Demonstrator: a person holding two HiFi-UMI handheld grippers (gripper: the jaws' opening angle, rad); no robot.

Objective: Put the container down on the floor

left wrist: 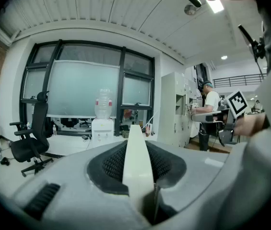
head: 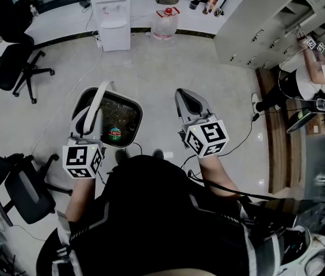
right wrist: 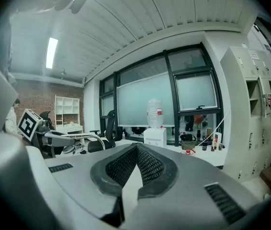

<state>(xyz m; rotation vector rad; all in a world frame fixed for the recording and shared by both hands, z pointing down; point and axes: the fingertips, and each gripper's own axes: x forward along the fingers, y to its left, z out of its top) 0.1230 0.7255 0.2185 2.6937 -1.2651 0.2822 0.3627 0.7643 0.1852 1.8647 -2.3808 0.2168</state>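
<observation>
The container [head: 129, 109] is a grey bin with a dark mesh inside and a red and green can [head: 114, 133] in it. It is just ahead of my feet, and I cannot tell whether it touches the floor. Its white handle [head: 96, 103] arcs up into my left gripper [head: 88, 124], which is shut on it. In the left gripper view the white handle [left wrist: 136, 166] runs straight up between the dark pads [left wrist: 110, 163]. My right gripper [head: 186, 99] is to the right of the container, apart from it. In the right gripper view, the right gripper [right wrist: 136, 148] is shut with nothing in it.
A white water dispenser [head: 111, 16] and a water jug [head: 165, 23] stand by the far wall. Black office chairs are at the left [head: 18, 68] and lower left [head: 27, 191]. White cabinets [head: 266, 22] and another person [head: 317, 79] are at the right. A cable [head: 240, 142] lies on the floor.
</observation>
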